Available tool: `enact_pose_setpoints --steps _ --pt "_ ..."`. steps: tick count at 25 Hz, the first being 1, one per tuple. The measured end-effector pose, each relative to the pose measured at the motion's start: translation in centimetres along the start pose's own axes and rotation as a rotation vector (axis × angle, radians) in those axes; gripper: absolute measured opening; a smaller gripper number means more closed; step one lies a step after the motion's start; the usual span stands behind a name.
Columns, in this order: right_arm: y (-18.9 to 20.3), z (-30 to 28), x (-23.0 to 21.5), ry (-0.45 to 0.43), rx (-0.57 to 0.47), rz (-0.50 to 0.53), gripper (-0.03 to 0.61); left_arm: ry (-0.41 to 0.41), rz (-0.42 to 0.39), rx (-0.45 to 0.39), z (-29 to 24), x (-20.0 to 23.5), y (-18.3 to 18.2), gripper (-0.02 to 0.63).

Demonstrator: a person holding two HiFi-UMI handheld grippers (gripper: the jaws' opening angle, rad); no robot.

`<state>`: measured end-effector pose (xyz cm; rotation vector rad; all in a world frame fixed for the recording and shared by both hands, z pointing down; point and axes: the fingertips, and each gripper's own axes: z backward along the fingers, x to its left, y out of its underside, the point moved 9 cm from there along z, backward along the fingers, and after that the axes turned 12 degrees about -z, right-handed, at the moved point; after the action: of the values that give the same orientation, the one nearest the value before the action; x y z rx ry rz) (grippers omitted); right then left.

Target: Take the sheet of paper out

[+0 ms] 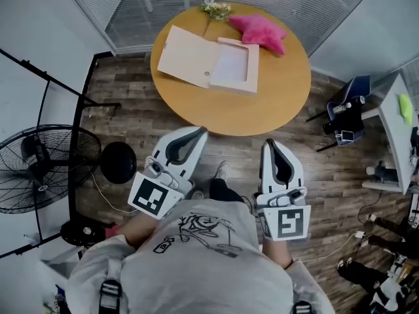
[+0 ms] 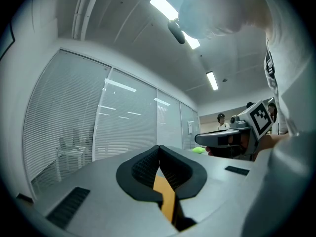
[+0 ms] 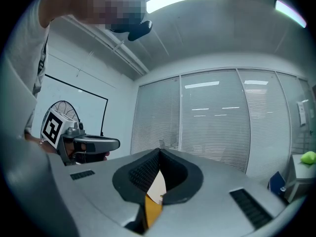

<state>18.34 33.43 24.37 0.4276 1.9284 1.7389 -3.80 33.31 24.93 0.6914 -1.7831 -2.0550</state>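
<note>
One open folder (image 1: 186,57) holds a paper sheet (image 1: 230,65).

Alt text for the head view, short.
The left gripper and right gripper, both shut and empty, point at a round wooden table holding an open pink box with a white sheet inside, beside a pink plush.

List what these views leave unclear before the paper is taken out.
- Head view: whether a sheet lies in the open box; its pale inside is too small to tell.
- Head view: the tuft at the table's far edge, too small to name.
- Gripper views: the table, all but a sliver hidden by the shut left tongs and right tongs.
</note>
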Motion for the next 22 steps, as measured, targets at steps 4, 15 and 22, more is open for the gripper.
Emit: enact_pose_setpoints --steps 4,15,22 --pt "-0.7 -1.5 -3.4 0.003 -0.002 0.000 0.008 0.010 -0.002 0.005 -3.8 0.1 0.4 0.019" --pt "-2.0 -5.0 -10.8 0.010 -0.002 -0.011 0.008 0.018 -0.003 0.010 -12.4 0.6 1.1 0.018" --pt "-2.7 -6.5 -15.0 0.000 -0.003 -0.015 0.009 0.008 -0.006 0.019 -16.7 0.2 1.6 0.018"
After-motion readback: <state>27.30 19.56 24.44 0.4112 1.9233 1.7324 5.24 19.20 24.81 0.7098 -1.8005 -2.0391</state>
